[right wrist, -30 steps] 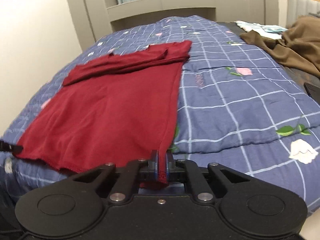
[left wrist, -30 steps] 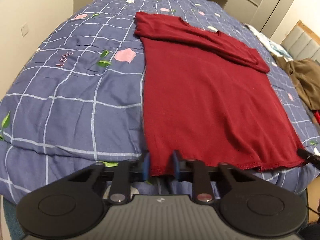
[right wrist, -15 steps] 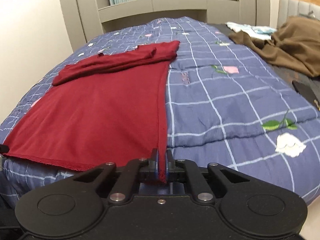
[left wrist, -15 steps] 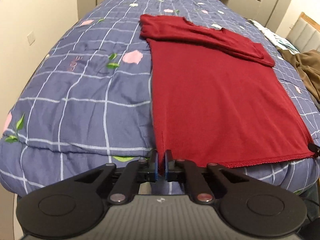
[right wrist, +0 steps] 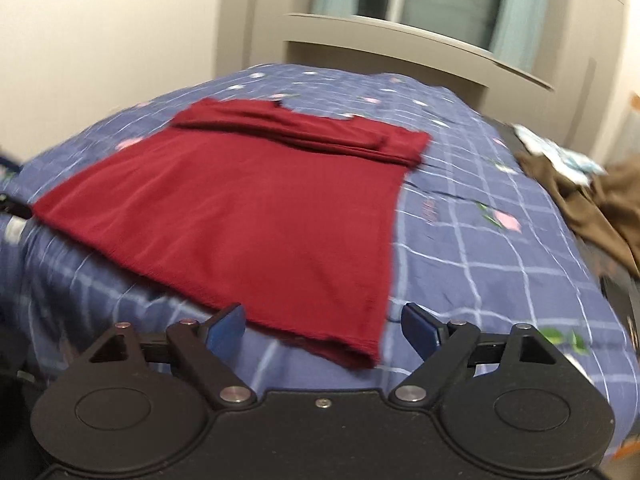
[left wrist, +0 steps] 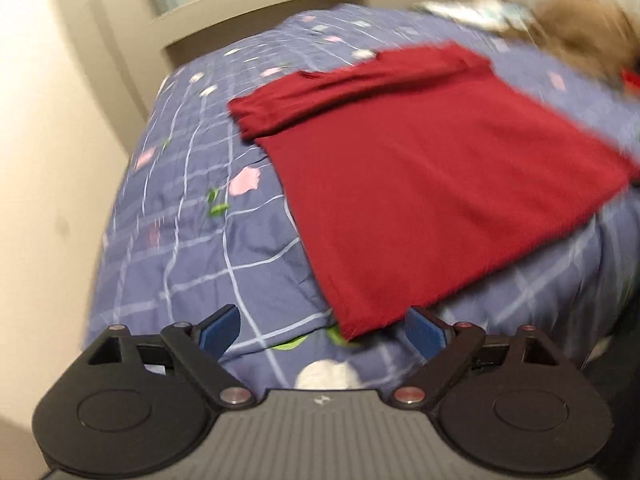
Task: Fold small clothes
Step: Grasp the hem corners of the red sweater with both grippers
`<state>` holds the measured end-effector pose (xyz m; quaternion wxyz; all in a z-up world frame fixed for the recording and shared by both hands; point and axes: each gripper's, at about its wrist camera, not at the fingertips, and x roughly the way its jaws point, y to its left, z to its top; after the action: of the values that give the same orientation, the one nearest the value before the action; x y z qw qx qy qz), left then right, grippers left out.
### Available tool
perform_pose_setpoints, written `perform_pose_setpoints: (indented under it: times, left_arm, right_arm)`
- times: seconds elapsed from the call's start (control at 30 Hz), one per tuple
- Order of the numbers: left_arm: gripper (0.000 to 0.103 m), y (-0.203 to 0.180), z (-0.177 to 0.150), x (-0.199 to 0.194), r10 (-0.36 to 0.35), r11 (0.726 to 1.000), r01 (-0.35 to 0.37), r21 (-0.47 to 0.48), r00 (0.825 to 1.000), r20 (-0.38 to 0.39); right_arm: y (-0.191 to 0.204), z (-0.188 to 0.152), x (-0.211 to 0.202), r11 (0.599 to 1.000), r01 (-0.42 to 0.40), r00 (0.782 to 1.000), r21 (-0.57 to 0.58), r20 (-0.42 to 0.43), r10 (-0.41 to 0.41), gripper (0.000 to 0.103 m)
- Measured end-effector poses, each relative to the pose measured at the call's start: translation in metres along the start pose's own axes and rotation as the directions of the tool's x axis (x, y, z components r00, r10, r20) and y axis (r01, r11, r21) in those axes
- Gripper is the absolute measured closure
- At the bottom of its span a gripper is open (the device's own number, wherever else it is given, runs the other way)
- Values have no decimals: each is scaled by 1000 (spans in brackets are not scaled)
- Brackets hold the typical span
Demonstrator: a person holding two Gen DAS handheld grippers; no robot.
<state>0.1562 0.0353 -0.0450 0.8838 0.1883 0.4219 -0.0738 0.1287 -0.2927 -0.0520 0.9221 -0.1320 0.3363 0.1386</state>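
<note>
A dark red shirt (left wrist: 420, 184) lies on a blue bedspread (left wrist: 192, 248) checked with white lines and scattered pink flowers, green leaves; a brown garment (right wrist: 592, 208) sits far right.

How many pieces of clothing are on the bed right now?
2 clearly: the red shirt spread flat mid-bed, and a brown garment heaped at the right edge. Pale fabric behind it may be more.

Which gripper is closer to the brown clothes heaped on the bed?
Right. The right gripper is open over the red shirt's hem corner on the side where the brown clothes lie. The left gripper is open at the opposite hem corner, farther away.
</note>
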Motion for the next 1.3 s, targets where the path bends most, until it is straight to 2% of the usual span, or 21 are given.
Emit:
perform_pose_setpoints:
  times: [0.03, 0.2, 0.3, 0.43, 0.73, 0.93, 1.0, 1.1, 1.17, 1.2, 1.27, 1.3]
  left_arm:
    - [10, -5, -1, 0, 13, 998, -13, 60, 1000, -2]
    - [10, -23, -1, 11, 26, 978, -23, 207, 1000, -13]
    - [10, -36, -1, 23, 74, 950, -69, 305, 997, -6]
    - [9, -50, -1, 32, 100, 914, -102, 392, 995, 25]
    - [7, -59, -3, 42, 123, 889, -138, 436, 990, 62]
    - [7, -57, 2, 44, 127, 919, -139, 368, 990, 57]
    - [9, -54, 4, 42, 120, 924, -133, 359, 991, 60]
    - [16, -53, 5, 40, 102, 926, -116, 359, 993, 59]
    - [23, -53, 5, 38, 88, 928, -101, 357, 995, 53]
    - [26, -53, 5, 37, 83, 929, -96, 357, 995, 52]
    - [28, -54, 5, 36, 77, 930, -89, 357, 996, 50]
    - [29, -54, 5, 34, 74, 930, -86, 356, 996, 49]
  right_arm:
    - [3, 0, 1, 1000, -10, 1000, -16, -2, 10, 16]
    - [17, -1, 10, 996, -29, 999, -80, -35, 26, 16]
    - [24, -5, 18, 993, -15, 998, -114, -56, 9, 16]
    - [29, -5, 24, 992, 1, 999, -128, -47, -7, 11]
    - [37, -7, 34, 984, 51, 999, -172, 12, -50, 4]
    - [44, -3, 37, 977, 86, 995, -195, 67, -74, 4]
    - [46, -3, 36, 974, 89, 993, -207, 92, -72, 9]
    - [50, -2, 32, 972, 74, 992, -222, 119, -48, 26]
    - [53, -1, 30, 971, 52, 991, -232, 130, -22, 53]
    - [54, -1, 29, 970, 39, 991, -238, 132, -8, 60]
    - [55, 0, 26, 971, 7, 990, -238, 137, 26, 82]
    - [55, 2, 25, 972, -7, 990, -235, 138, 40, 85]
